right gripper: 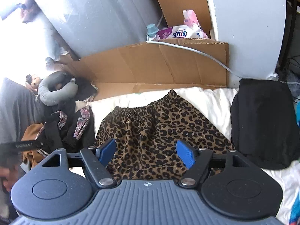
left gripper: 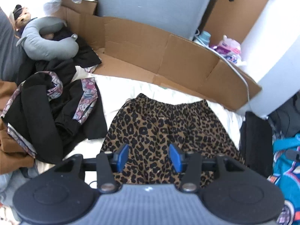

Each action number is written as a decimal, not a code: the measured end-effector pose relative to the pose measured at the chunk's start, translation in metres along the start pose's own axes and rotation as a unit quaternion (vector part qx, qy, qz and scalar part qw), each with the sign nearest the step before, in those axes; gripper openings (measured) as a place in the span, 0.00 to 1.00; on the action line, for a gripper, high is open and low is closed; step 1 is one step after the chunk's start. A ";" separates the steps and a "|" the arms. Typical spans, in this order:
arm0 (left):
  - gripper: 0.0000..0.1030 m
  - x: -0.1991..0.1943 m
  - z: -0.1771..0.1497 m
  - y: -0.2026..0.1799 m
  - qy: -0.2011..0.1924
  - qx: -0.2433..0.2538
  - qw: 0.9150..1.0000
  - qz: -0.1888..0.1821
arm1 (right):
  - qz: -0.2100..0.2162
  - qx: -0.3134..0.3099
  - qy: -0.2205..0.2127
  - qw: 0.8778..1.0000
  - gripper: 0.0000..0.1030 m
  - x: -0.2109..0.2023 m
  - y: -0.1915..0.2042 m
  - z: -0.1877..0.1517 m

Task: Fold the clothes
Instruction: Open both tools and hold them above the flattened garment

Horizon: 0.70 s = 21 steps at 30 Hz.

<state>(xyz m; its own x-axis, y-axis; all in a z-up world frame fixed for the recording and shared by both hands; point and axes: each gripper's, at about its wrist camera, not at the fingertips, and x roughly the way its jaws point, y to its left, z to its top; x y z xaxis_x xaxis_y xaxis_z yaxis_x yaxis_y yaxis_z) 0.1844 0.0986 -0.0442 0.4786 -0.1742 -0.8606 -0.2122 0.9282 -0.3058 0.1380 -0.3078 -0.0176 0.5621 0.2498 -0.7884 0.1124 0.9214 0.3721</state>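
A leopard-print skirt [left gripper: 165, 123] lies flat on the white bed sheet [left gripper: 120, 88], its elastic waistband at the far end. It also shows in the right wrist view [right gripper: 155, 129]. My left gripper [left gripper: 149, 156] is open and empty, hovering over the skirt's near part. My right gripper [right gripper: 146, 152] is open and empty, also above the skirt's near part. A pile of black clothes with floral trim [left gripper: 56, 108] lies left of the skirt, and also shows in the right wrist view [right gripper: 75, 129].
A flattened cardboard sheet [left gripper: 159, 52] stands along the far side of the bed. A grey neck pillow [left gripper: 46, 41] lies at far left. A folded black garment [right gripper: 262, 120] lies right of the skirt. Brown cloth [left gripper: 11, 150] lies at left. A white cable [right gripper: 196, 51] crosses the cardboard.
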 end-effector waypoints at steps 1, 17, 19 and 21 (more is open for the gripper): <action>0.53 -0.002 0.000 0.000 -0.003 -0.008 1.000 0.001 | -0.004 0.009 0.004 1.000 0.75 -0.003 0.008 0.004; 0.56 -0.011 -0.022 -0.005 -0.004 0.048 0.999 -0.004 | 0.013 0.139 -0.093 0.986 0.83 -0.035 0.042 -0.062; 0.56 -0.005 -0.025 -0.007 -0.004 0.066 0.998 -0.002 | 0.017 0.166 -0.094 0.982 0.83 -0.026 0.037 -0.085; 0.56 0.004 -0.029 -0.007 0.005 0.072 0.997 -0.005 | 0.023 0.186 -0.094 0.978 0.83 -0.012 0.034 -0.108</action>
<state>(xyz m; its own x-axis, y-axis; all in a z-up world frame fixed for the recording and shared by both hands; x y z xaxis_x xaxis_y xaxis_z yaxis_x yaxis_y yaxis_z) 0.1628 0.0814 -0.0570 0.4707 -0.1870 -0.8622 -0.0815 0.9639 -0.2535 0.0467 -0.2471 -0.0484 0.7101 0.1964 -0.6761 0.3545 0.7300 0.5844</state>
